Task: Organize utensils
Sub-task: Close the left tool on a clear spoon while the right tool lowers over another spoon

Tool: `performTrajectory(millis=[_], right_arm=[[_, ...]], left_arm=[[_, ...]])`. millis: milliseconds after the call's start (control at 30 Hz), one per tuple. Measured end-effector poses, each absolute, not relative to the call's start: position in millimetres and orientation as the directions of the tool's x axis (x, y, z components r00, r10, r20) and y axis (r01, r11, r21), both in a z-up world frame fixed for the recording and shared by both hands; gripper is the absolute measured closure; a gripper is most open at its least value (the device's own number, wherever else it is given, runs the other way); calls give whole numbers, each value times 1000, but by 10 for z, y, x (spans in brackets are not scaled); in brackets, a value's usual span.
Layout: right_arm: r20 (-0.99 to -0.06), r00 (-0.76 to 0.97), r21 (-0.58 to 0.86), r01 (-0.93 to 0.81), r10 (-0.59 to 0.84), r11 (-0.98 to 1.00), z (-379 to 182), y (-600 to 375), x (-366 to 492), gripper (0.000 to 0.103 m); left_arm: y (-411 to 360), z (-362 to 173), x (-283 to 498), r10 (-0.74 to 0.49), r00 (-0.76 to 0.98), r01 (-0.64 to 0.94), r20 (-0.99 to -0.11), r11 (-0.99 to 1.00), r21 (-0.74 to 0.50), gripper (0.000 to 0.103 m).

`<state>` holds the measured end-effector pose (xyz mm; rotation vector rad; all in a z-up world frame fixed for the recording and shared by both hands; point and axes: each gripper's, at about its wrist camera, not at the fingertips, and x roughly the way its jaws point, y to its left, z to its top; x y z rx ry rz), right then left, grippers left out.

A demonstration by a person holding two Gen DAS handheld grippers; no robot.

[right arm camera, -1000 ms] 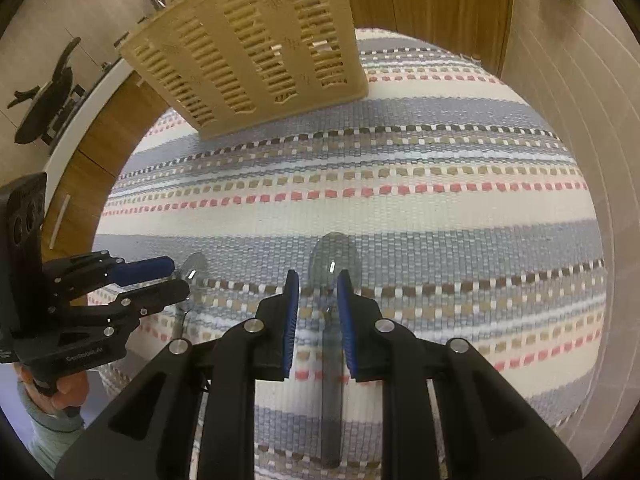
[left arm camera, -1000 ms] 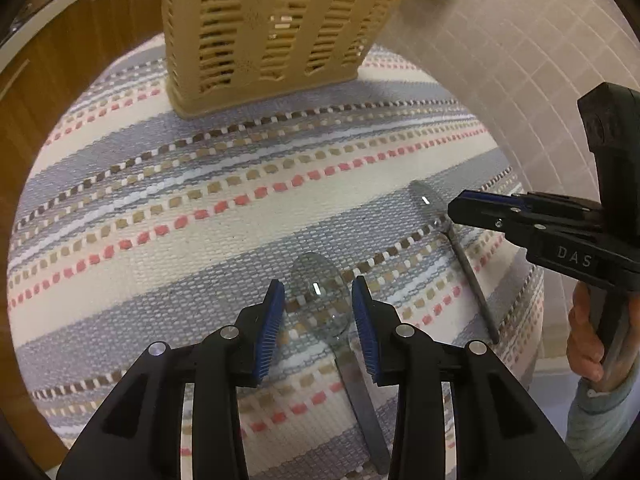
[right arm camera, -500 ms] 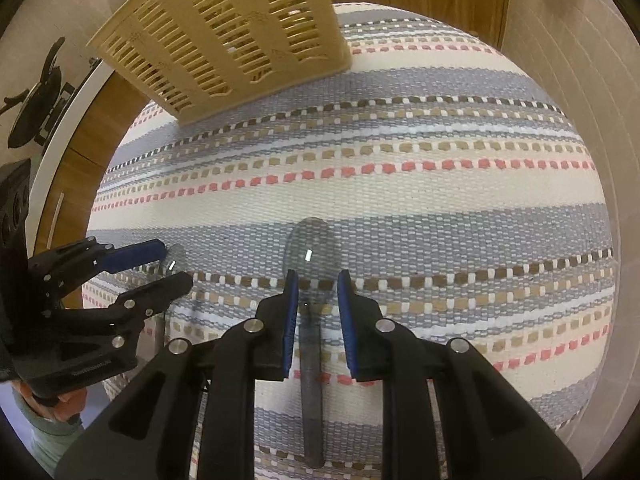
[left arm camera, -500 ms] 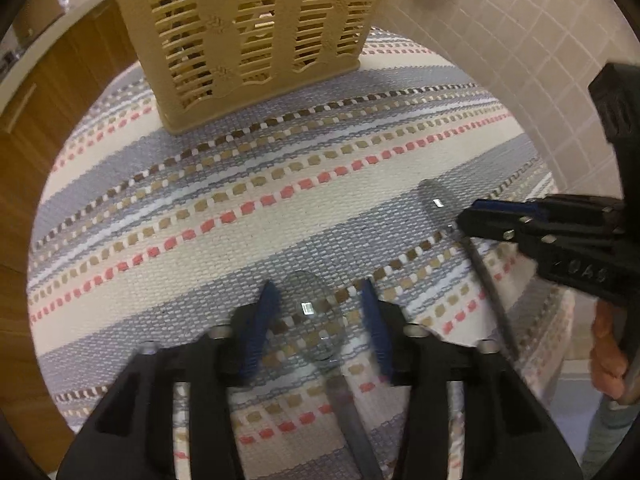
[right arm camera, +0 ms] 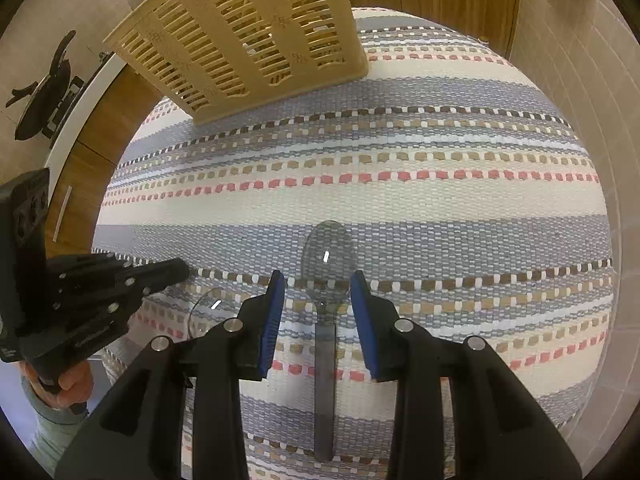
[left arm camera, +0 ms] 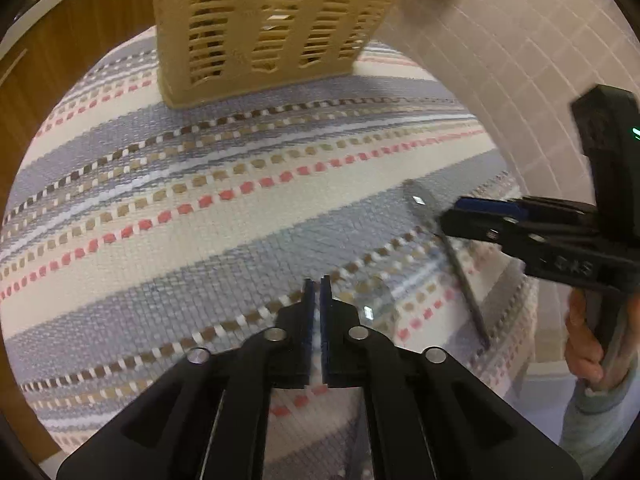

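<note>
Two clear plastic spoons lay on a striped woven mat point(right arm camera: 400, 152) of grey, cream, tan and coral bands. One spoon point(right arm camera: 325, 320) rested flat, its bowl pointing toward the far side and its smoky handle running back to the mat's near edge. The second spoon point(right arm camera: 206, 312), to its left, showed only part of its glinting transparent bowl. Farther back, at the mat's far edge, stood a tan slatted plastic utensil basket point(right arm camera: 248, 36), upright, well apart from both spoons.
</note>
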<state>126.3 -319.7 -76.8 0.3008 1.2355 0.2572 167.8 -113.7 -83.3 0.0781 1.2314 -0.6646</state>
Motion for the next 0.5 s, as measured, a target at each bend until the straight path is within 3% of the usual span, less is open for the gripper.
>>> performTrajectory(millis=[33, 200, 367, 433, 500], right_arm=[[-882, 308, 363, -37, 356, 931, -763, -3210, 1244, 72], [-878, 315, 369, -33, 360, 929, -736, -3316, 1165, 70], [-860, 337, 407, -4, 384, 914, -682, -3539, 1100, 70], [-855, 343, 414, 4, 388, 910, -662, -3611, 1071, 70], [-853, 349, 416, 7, 388, 909, -636, -3666, 1038, 70]], left_arm=[[-1158, -802, 1622, -442, 154, 539, -884, 787, -300, 80], [-1381, -863, 1460, -366, 109, 606, -924, 762, -230, 67], [-1692, -886, 1289, -263, 211, 622, -941, 779, -79, 49], [-1867, -937, 1149, -163, 304, 632, -939, 772, 71, 51], [-1858, -913, 1168, -175, 301, 630, -937, 774, 58, 65]])
